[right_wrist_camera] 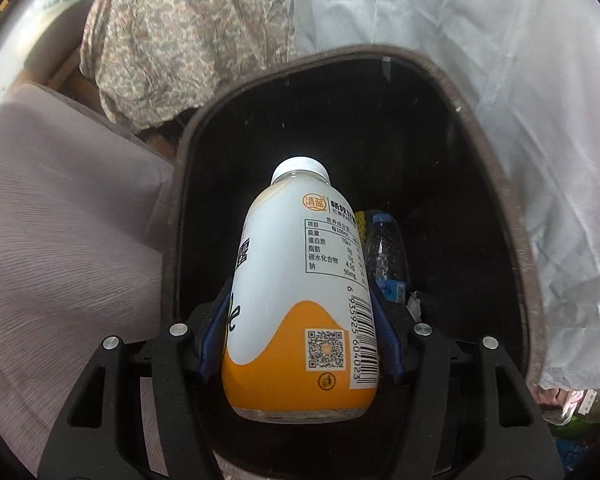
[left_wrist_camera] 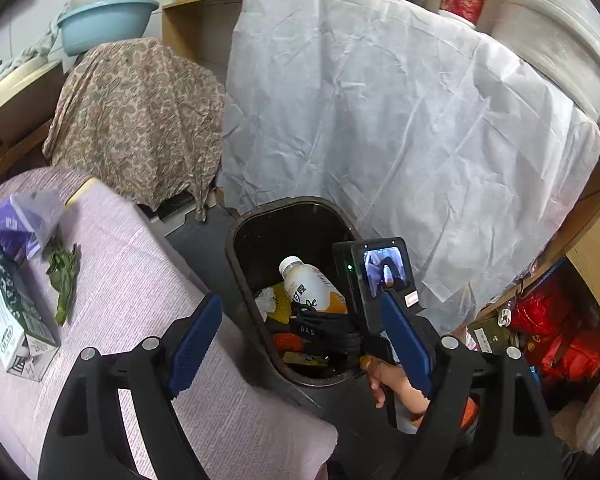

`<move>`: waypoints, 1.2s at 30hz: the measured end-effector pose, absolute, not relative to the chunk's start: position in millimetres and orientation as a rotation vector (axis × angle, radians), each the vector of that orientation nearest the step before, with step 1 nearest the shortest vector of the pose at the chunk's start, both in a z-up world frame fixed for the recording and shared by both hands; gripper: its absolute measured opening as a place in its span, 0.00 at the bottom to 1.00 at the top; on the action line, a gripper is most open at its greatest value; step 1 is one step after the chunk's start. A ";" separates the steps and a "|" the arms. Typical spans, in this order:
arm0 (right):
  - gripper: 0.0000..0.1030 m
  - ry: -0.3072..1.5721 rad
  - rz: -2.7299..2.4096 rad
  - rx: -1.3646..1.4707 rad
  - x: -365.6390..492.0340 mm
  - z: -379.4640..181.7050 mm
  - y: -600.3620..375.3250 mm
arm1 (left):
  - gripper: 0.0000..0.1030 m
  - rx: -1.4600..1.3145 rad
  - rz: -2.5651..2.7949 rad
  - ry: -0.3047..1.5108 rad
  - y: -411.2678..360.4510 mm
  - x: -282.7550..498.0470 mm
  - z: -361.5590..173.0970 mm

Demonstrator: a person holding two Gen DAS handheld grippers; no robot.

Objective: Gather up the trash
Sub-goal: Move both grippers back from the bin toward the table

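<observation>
Smooth plastic bottle [right_wrist_camera: 300,300] clamped in right tool [right_wrist_camera: 300,344] over bin [right_wrist_camera: 496,184]; left tool [left_wrist_camera: 300,344] apart.

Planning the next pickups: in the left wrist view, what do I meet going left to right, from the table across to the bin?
Carton → green leaf scrap → left gripper → white-and-orange bottle in the trash bin → right gripper's camera unit.
</observation>
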State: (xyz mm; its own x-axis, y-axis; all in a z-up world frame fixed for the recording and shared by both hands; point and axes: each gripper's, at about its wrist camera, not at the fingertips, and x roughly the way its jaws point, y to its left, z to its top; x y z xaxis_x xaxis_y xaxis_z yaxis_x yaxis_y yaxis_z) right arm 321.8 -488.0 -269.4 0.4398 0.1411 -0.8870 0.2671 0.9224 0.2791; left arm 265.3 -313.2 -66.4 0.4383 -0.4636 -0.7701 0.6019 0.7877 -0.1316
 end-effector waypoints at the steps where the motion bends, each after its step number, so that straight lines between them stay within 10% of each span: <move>1: 0.60 1.130 -0.080 0.411 322.9 -272.9 -488.1 | 0.78 0.166 -0.664 0.902 -311.3 266.1 -66.8; 14: 0.67 1.107 -0.097 0.445 310.0 -270.6 -490.1 | 0.79 0.137 -0.651 0.888 -283.8 260.7 -60.2; 36: 0.69 0.734 0.200 0.255 210.6 -74.9 -368.8 | 0.84 0.041 -0.384 0.827 -63.9 226.0 -48.7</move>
